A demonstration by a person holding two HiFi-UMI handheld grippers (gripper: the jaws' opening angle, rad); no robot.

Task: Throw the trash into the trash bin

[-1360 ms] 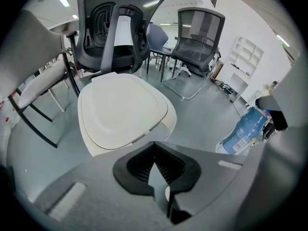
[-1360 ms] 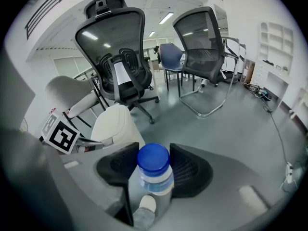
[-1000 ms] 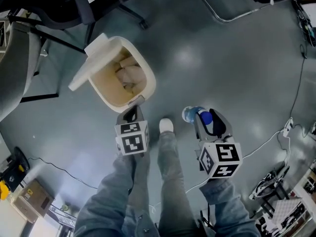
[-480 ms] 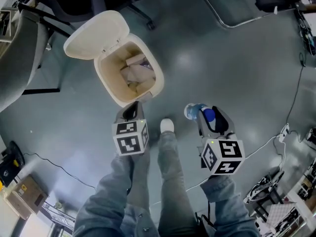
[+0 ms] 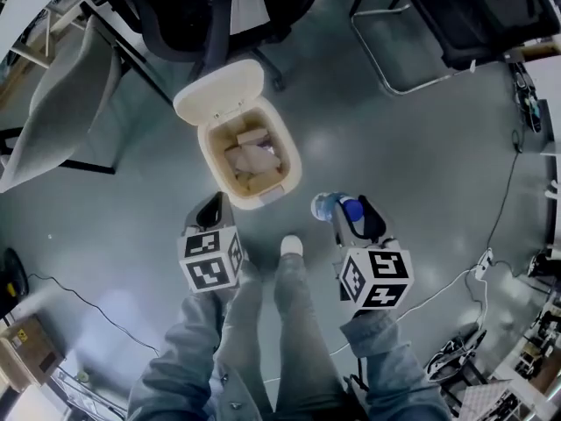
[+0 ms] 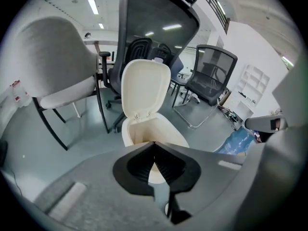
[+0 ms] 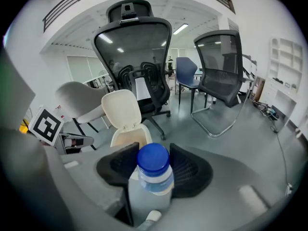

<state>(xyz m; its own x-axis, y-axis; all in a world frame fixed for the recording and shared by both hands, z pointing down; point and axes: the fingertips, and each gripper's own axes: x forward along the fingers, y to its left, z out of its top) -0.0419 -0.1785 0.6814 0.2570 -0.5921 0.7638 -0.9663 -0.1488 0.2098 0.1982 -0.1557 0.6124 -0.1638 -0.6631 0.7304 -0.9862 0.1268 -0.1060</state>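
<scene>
Logging head view first. One cream plastic trash bin (image 5: 293,170) stands on the grey floor (image 5: 421,147), its flip lid (image 5: 219,92) thrown back and crumpled paper (image 5: 250,158) inside. My left gripper (image 5: 210,210) hovers just off the bin's near edge. My right gripper (image 5: 348,216) is off the near right corner, gripping one clear plastic bottle with a blue cap (image 5: 328,205). One white shoe (image 5: 292,246) shows between the two grippers.

Left gripper view: left gripper (image 6: 154,147) jaws together, nothing between them. Trash bin (image 6: 166,134) sits straight ahead and below, lid (image 6: 146,88) upright behind it. Bottle (image 6: 235,141) is off to the right.

Right gripper view: right gripper (image 7: 153,170) jaws stand wide, both pads pressed on the bottle (image 7: 153,163) just under its cap. Its long axis reads near upright, cap on top, body hanging below. Trash bin (image 7: 129,137) lies ahead and slightly left of the bottle, lid (image 7: 121,109) open.

Judgement: the left hand is nearer the bin, but the right carries the load. The bottle needs carrying forward and left over the opening before release.

Count: one bin, one bottle, two grippers.
</scene>
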